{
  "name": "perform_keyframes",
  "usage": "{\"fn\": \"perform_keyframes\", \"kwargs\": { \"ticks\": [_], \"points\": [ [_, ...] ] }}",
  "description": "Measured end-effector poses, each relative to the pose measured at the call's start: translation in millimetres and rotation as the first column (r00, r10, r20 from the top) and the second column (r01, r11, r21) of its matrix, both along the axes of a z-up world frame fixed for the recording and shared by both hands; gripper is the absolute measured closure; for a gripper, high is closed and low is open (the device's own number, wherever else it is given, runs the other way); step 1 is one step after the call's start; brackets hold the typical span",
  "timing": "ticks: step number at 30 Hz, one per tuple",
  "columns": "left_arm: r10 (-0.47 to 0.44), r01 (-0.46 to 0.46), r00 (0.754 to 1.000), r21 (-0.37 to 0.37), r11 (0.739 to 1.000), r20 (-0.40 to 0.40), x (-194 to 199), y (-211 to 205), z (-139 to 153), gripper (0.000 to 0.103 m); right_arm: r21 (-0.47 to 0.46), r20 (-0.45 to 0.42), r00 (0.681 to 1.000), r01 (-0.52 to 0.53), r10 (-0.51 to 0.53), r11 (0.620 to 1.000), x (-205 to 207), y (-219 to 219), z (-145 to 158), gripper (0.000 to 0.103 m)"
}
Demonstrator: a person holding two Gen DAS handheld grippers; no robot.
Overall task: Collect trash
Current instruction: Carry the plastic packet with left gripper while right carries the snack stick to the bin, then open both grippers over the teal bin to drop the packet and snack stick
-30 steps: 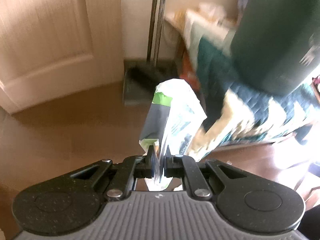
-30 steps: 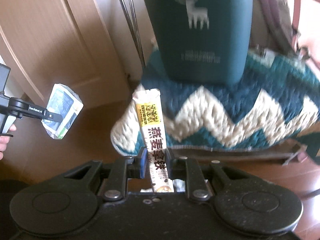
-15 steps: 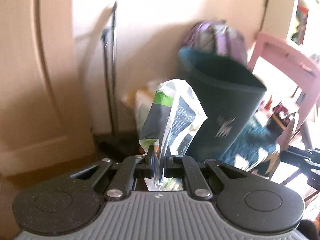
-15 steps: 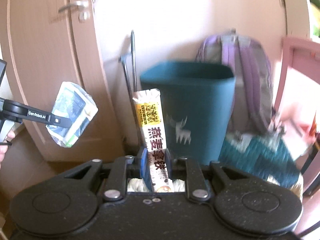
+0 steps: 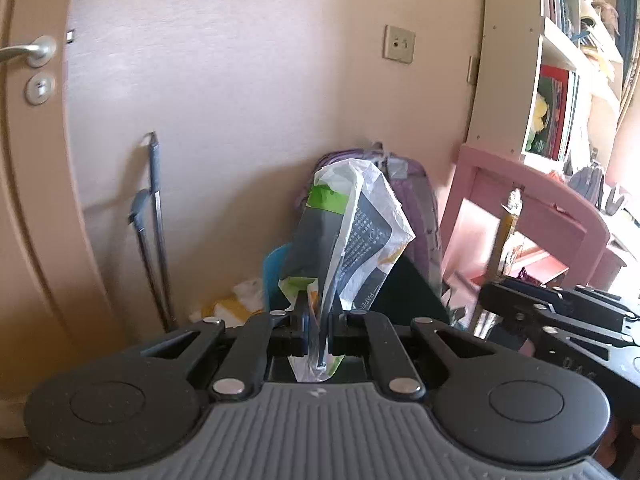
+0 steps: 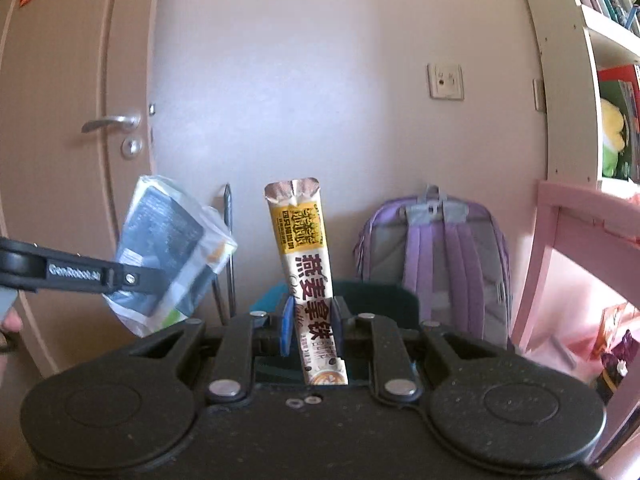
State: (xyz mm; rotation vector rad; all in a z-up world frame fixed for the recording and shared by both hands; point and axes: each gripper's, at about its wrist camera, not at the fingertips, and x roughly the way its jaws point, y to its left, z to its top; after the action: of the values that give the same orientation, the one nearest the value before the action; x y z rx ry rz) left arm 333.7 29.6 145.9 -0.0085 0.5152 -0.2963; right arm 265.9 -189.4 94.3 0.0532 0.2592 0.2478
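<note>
On sachet point(image 6: 310, 276): perhaps "燕麦拿铁".

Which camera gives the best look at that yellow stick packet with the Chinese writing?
The right wrist view: the yellow stick packet stands upright mid-frame in the right gripper, print readable. In the left wrist view it is only a thin, blurred sliver at the right, above that gripper.

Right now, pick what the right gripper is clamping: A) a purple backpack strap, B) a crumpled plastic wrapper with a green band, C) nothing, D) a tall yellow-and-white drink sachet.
D: the right gripper is shut on the upright yellow-and-white drink sachet; the crumpled wrapper sits in the left gripper.
</note>
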Motion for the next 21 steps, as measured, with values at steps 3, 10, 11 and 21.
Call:
{"fn": "perform_keyframes", "kwargs": {
  "ticks": [3, 10, 11, 21],
  "points": [
    [-0.004, 0.004, 1.0, 0.004, 1.0, 0.005, 13.7, -14.2, 4.1, 0.095, 0.013, 0.015, 1.0, 0.016, -0.016, 1.0, 15.8, -4.2, 5.7, 0.085],
    [-0.017, 0.017, 0.998, 0.008, 1.0, -0.053, 58.7, -41.1, -17.9, 0.095, 0.014, -0.016, 0.999, 0.043, -0.043, 0.999, 58.6, -12.7, -7.8, 0.085],
    [-0.015, 0.016, 0.998, 0.014, 1.0, -0.064, 65.1, -44.7, -21.9, 0.095, 0.008, -0.027, 0.999, 0.045, -0.045, 0.999, 65.7, -13.5, -11.9, 0.085],
    [-0.006, 0.019, 0.978, 0.058, 0.998, -0.207, 121.8, -60.7, -77.1, 0.095, -0.034, -0.148, 0.988, 0.031, -0.036, 0.999, 110.1, -7.6, -55.0, 0.085]
  ]
}}
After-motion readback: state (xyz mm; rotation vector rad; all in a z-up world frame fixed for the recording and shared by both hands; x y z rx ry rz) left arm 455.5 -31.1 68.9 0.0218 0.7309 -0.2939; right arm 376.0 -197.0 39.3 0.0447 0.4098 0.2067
